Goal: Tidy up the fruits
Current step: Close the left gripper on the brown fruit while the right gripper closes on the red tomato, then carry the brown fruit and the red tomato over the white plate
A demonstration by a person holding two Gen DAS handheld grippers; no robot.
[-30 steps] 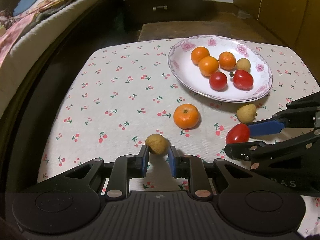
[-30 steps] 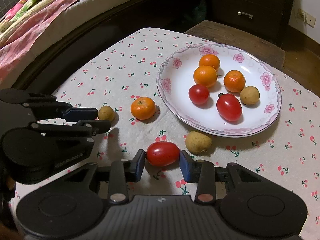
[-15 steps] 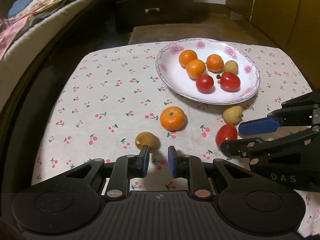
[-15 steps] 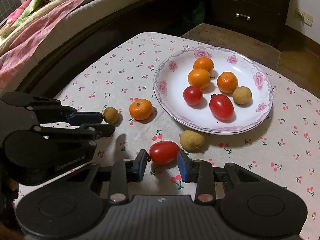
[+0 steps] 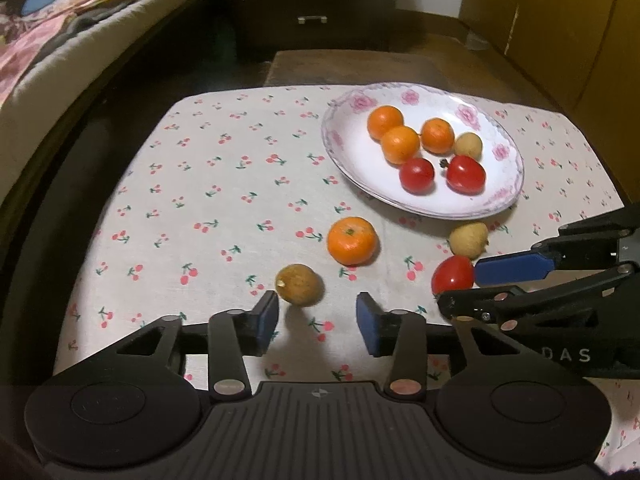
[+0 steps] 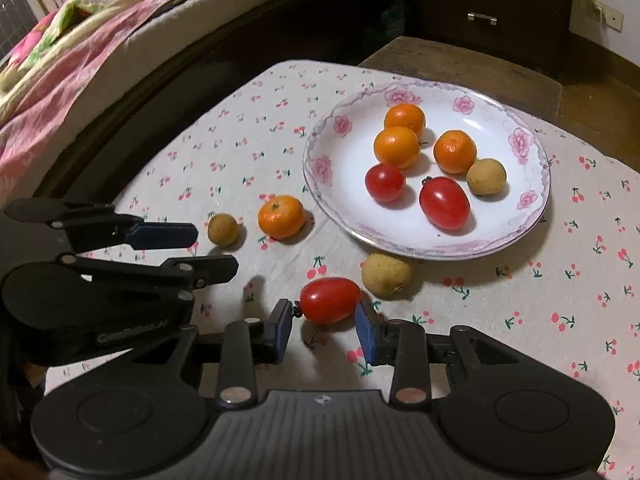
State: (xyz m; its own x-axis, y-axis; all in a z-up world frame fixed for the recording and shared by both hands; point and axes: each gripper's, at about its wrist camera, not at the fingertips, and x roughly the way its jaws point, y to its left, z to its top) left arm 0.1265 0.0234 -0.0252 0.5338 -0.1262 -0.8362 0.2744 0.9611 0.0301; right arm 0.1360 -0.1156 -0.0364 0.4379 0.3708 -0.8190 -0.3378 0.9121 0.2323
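A flowered white plate (image 5: pixel 340 152) (image 6: pixel 316 168) holds three oranges, two tomatoes and a longan. On the cherry-print cloth lie a loose orange (image 5: pixel 352 240) (image 6: pixel 281 217), a pale longan (image 5: pixel 468 240) (image 6: pixel 386 274) and a brown longan (image 5: pixel 300 284) (image 6: pixel 223 229). My left gripper (image 5: pixel 317 312) (image 6: pixel 208 254) is opening, with nothing between its pads. The brown longan rests just ahead of its left fingertip. My right gripper (image 6: pixel 323 326) (image 5: pixel 460 284) is shut on a red oval tomato (image 6: pixel 330 300) (image 5: pixel 454 276), with a pad at each end.
A bed with a pink floral cover (image 6: pixel 60 68) runs along the left. A dark drawer chest (image 5: pixel 312 4) and a low wooden stool (image 5: pixel 352 64) stand beyond the table's far edge. Both grippers sit close together near the front of the cloth.
The left jaws have spread from nearly shut to open. The brown longan now lies before the left finger instead of between the tips. The right gripper still holds the tomato.
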